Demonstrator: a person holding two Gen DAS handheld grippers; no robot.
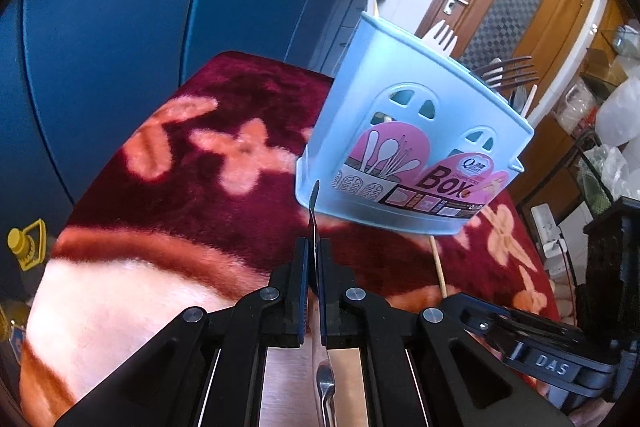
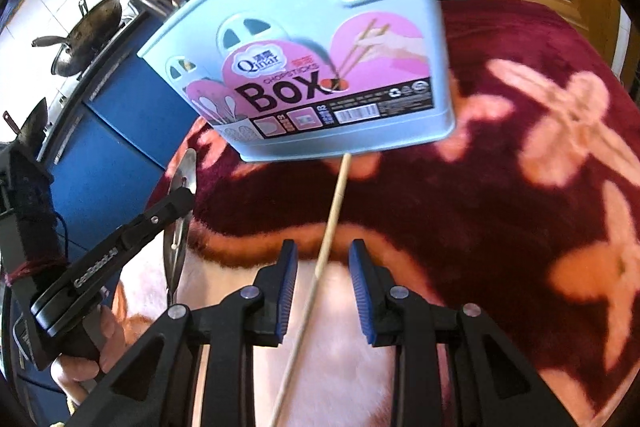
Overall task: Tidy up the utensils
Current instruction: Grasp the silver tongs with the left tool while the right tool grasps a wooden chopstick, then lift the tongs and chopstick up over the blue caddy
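A metal spoon (image 1: 315, 227) is held edge-on by the left tongs (image 1: 315, 251) at lower centre; a chopstick (image 2: 326, 247) is seen between the wide right tongs (image 2: 323, 259), below the blue box (image 2: 320, 67).

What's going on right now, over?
Left hand-held gripper shut on spoon. Right hand-held gripper open, chopstick lying between its fingers, ungripped. Blue utensil box straight ahead on blanket. Nothing blocking.

"Qinar CHOPSTICKS Box" (holder (image 2: 304, 75) label)
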